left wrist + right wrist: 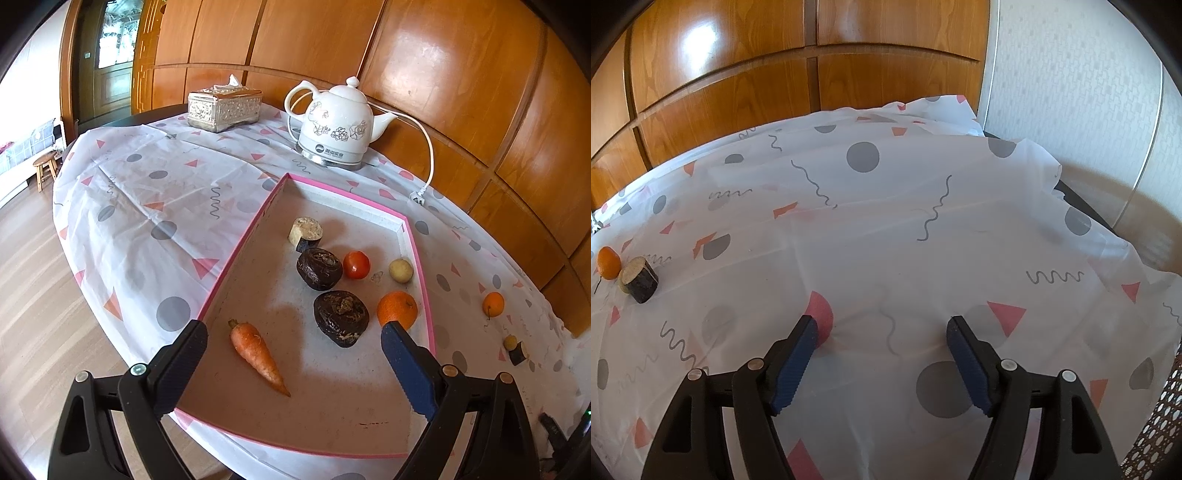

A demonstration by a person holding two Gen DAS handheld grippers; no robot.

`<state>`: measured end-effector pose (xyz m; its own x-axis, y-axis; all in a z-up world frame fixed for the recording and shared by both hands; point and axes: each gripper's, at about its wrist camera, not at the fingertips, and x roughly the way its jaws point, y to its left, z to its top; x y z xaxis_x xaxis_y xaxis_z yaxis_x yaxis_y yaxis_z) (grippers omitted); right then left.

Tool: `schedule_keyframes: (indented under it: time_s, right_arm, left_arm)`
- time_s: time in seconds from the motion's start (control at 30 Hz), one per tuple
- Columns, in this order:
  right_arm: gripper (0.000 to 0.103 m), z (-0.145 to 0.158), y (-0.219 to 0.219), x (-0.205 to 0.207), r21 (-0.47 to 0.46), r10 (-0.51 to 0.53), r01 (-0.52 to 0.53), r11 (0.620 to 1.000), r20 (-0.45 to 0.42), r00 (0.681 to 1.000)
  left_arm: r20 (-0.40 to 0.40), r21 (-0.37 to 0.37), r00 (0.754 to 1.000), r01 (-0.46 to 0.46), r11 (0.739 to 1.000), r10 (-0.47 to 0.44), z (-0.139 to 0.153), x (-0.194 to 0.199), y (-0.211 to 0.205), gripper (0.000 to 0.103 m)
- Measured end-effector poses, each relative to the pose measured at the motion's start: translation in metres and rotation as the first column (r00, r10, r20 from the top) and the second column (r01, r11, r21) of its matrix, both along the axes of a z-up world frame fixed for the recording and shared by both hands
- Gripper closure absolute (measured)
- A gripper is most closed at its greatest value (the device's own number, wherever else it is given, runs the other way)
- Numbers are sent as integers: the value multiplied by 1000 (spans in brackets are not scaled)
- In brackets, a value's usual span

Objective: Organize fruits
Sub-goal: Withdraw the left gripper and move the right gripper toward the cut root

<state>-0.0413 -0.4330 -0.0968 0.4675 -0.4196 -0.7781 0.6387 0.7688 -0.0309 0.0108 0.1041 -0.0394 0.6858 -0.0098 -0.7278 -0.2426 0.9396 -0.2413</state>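
surface: round table under a white tablecloth (147, 192) printed with grey dots, pink triangles and squiggles; wood-panelled wall behind, wood floor to the left.
tray: pink-rimmed shallow tray (236, 258) on the cloth, right in front of the left gripper.
tray contents: carrot (256, 356) nearest, tip toward the camera; two dark brown lumps, near one (341, 317) and far one (319, 268); orange (397, 309) by the right rim; tomato (356, 264); small yellowish round fruit (400, 270); cut pale chunk with dark skin (304, 232) farthest back.
outside tray: small orange (493, 304) on the cloth to the right of the tray; beyond it, toward the table edge, a dark-skinned cut chunk (515, 349) with something small and yellowish against it, cannot tell what.
right view: same small orange and chunk at far left, touching or just beside each other.
left gripper: (293, 332) above the near end of the tray, fingers spread wide, gripping nothing; carrot and near dark lump sit between the fingertips in view.
right gripper: (881, 326) over bare cloth, fingers wide apart, nothing between them; well apart from the small orange.
background: white floral electric kettle (332, 127) on its base with its cord (428, 147) unplugged on the cloth; silver tissue box (223, 107) at the far edge.
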Motion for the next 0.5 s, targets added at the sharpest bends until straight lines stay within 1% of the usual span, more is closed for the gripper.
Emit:
schedule_keyframes:
  time_s: [0.07,0.13,0.17,0.33,0.4,0.5]
  right_arm:
    - [29,2,-1,2,20,-9,10,1000,-18,1000]
    - [29,4,-2,6,58,0,1,998,-17,1000]
    - [29,6,0,9,76,20,-18,997,-14,1000]
    - [29,14,23,24,105,121,-121,987,9,993]
    - [29,15,35,33,119,175,-176,977,15,984]
    - [29,17,50,43,125,231,-231,965,17,973]
  left_arm:
    - [-1,2,1000,1,1000,-1,0,0,0,7]
    - [-2,1,1000,0,1000,0,0,0,0,7]
    - [-3,0,1000,1,1000,-1,0,0,0,7]
    - [-8,1,1000,7,1000,-7,-1,-1,-3,7]
    - [-9,-2,1000,7,1000,-7,-1,-1,-2,7]
    - [-9,-4,1000,5,1000,-5,-1,0,-2,7]
